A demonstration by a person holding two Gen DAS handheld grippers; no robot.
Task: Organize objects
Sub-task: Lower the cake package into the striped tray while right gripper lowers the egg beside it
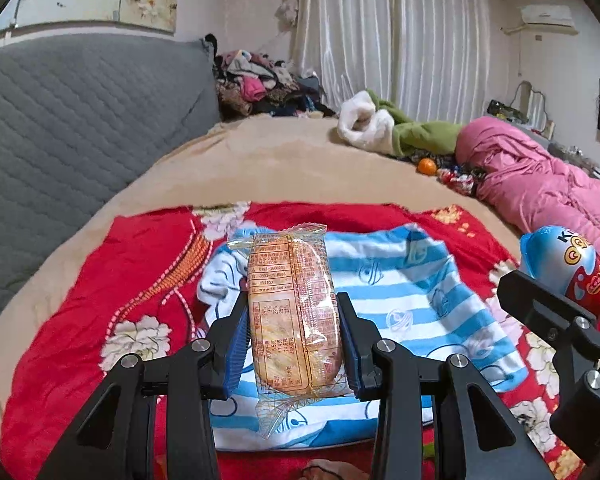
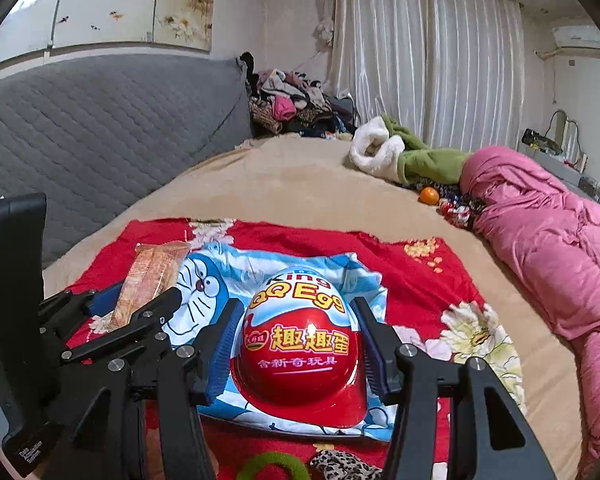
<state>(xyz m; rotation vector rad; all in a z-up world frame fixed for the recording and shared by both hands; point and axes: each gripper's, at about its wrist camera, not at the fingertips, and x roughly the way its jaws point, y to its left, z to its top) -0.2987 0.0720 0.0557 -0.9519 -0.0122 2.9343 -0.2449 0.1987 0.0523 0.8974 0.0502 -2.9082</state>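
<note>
Both tongs were loaded: my left tongs (image 1: pixel 296 332) clamped a clear-wrapped orange biscuit packet (image 1: pixel 290 304), my right tongs (image 2: pixel 298 356) a red-and-blue plastic toy egg (image 2: pixel 300 344). Each hung over the blue-striped cartoon cloth (image 1: pixel 400 280) on the bed. I judged this the carrying step; next came lowering both onto that cloth and releasing.

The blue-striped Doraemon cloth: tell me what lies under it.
The blue-striped Doraemon cloth lies on a red floral blanket, which shows all around it. A thin pale edge shows at its near side; what that is, the cloth hides.
</note>
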